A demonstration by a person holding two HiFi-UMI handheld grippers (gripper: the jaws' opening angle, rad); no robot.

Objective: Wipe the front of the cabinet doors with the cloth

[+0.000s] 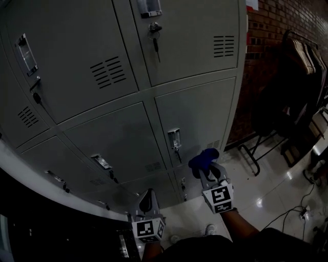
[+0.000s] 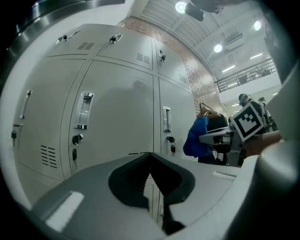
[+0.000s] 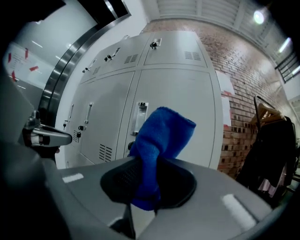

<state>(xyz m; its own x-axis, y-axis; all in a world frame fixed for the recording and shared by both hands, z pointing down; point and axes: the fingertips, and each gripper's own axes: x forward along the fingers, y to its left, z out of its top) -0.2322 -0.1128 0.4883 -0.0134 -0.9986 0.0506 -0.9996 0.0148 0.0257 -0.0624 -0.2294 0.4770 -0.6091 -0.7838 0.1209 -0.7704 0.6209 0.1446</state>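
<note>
- The left gripper [image 1: 148,200] is held low, near the person's body. Its jaws are closed against each other with nothing between them [image 2: 151,158].
- The right gripper [image 1: 207,173] is raised a little higher and further forward. Its jaws are clamped on a blue terry cloth [image 3: 161,140], which is bunched up and sticks out past the jaw tips.
- In the head view the blue terry cloth [image 1: 204,159] is in front of a lower right door, just right of that door's handle. No view shows whether it touches the metal.
- The grey metal cabinet doors [image 1: 200,115] stand in rows and columns, matt and plain. Each has a small louvred vent [image 1: 224,46], a recessed handle with a clear window [image 1: 174,137] and a lock below it. A key [image 1: 155,42] hangs from the lock of an upper door.
- The glossy pale floor [image 1: 256,197] runs along the foot of the cabinet and reflects the lights. Thin dark cables [image 1: 293,212] trail across it at the right.
- A red brick wall [image 1: 277,30] meets the right end of the cabinet.
- A black metal clothes rack [image 1: 302,66] hung with dark garments stands by that wall, its feet on the floor.
- High overhead the left gripper view shows a white slatted ceiling with round lamps [image 2: 180,6] and an upper-level railing [image 2: 248,77].
</note>
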